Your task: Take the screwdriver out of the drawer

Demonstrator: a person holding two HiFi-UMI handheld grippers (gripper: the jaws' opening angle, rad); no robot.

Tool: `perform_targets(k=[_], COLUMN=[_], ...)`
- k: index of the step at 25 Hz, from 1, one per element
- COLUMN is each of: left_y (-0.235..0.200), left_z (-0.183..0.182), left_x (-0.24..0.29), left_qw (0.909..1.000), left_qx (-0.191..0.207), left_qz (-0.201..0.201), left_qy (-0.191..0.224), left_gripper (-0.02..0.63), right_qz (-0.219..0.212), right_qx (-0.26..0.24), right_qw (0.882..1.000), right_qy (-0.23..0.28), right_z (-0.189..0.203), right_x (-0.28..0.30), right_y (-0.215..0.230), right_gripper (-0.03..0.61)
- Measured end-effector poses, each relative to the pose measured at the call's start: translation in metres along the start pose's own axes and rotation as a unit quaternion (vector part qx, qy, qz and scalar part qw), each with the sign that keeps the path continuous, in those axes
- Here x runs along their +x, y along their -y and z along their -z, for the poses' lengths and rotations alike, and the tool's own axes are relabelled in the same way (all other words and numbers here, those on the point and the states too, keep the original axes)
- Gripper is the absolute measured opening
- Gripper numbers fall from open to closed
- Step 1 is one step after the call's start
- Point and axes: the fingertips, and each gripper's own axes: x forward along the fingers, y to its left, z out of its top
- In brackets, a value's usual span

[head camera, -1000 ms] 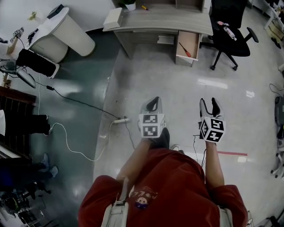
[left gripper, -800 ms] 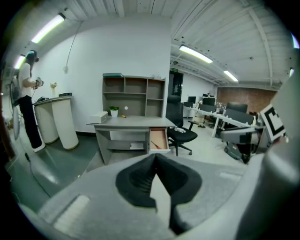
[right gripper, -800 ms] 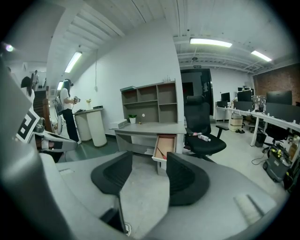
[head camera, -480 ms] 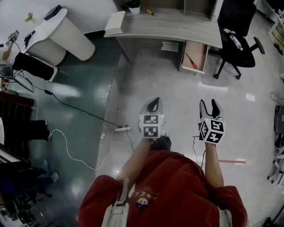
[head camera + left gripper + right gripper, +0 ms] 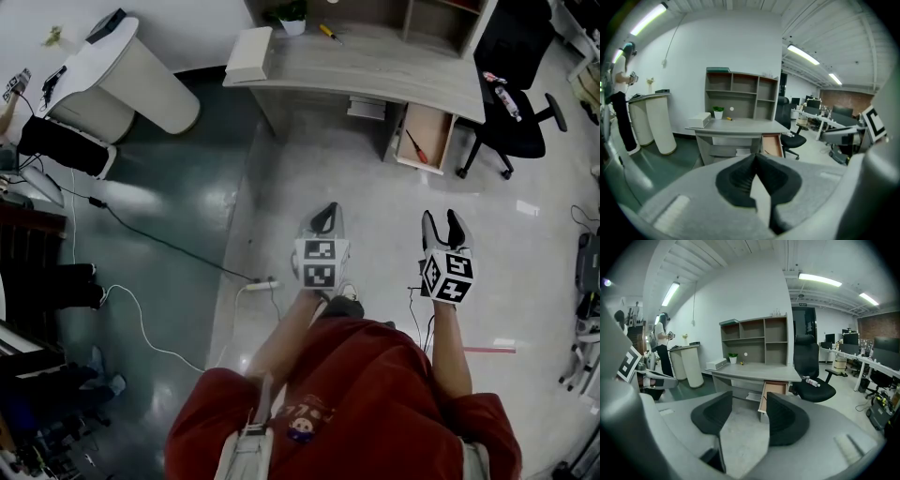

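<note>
A red-handled screwdriver (image 5: 417,147) lies in the open wooden drawer (image 5: 437,121) at the right end of the grey desk (image 5: 375,66), far ahead of me. Both grippers hang over the bare floor, well short of the desk. My left gripper (image 5: 325,212) is shut with nothing in it; its dark pads meet in the left gripper view (image 5: 754,158). My right gripper (image 5: 444,217) stands open and empty, and the drawer (image 5: 772,391) shows beyond its jaws in the right gripper view.
A black office chair (image 5: 521,101) stands right of the drawer. On the desk are a white box (image 5: 249,53), a small plant (image 5: 293,16) and a yellow screwdriver (image 5: 328,31). A power strip (image 5: 262,284) and cable lie on the floor at the left, near a white counter (image 5: 127,67).
The desk and drawer have slid down and to the right in the head view, so I have come closer to them. Both grippers keep their pose and state.
</note>
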Motion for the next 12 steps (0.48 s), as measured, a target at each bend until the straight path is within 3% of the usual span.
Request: perform_targets(k=[12], left_y=[-0.035], left_z=[-0.013], left_x=[0.034], left_qw=[0.9999], left_qx=[-0.006], left_qz=[0.008], left_qy=[-0.010], left_gripper=[-0.002], right_qz=[0.005], right_qx=[0.005], right_qw=[1.000], right_qy=[-0.012], right_z=[-0.011], right_x=[0.049], right_y=[-0.011], right_gripper=[0.212])
